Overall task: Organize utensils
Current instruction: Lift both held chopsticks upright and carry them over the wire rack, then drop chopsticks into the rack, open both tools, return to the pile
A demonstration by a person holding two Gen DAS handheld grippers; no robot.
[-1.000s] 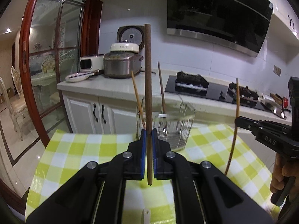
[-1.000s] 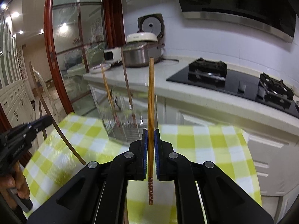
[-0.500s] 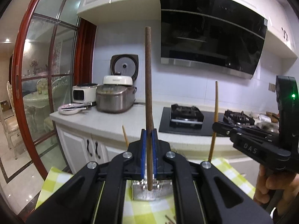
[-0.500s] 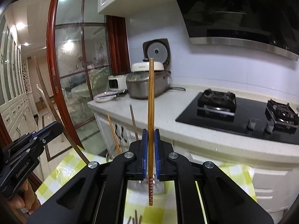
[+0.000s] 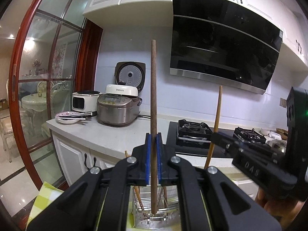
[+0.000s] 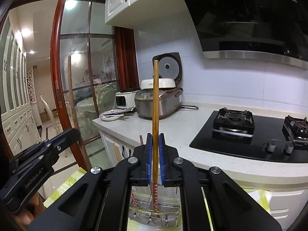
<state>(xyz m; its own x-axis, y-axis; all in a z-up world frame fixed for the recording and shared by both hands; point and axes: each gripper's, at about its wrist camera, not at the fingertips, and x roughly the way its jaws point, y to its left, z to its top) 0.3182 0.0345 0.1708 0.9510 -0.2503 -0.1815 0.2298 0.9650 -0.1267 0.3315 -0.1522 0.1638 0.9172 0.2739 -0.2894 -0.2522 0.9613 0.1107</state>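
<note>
Chopsticks, two, each held upright with its long axis vertical above the metal utensil holder. Left gripper, blue pads clamped on the dark brown chopstick: blunt end up, lower end just over the holder's open top. Right gripper, pads clamped on the light striped chopstick: plain end up, red patterned end down, inside or just above the holder; which cannot be told. Other chopsticks stand in the holder, leaning. Behind the holder: white counter, rice cooker, gas hob.
</note>
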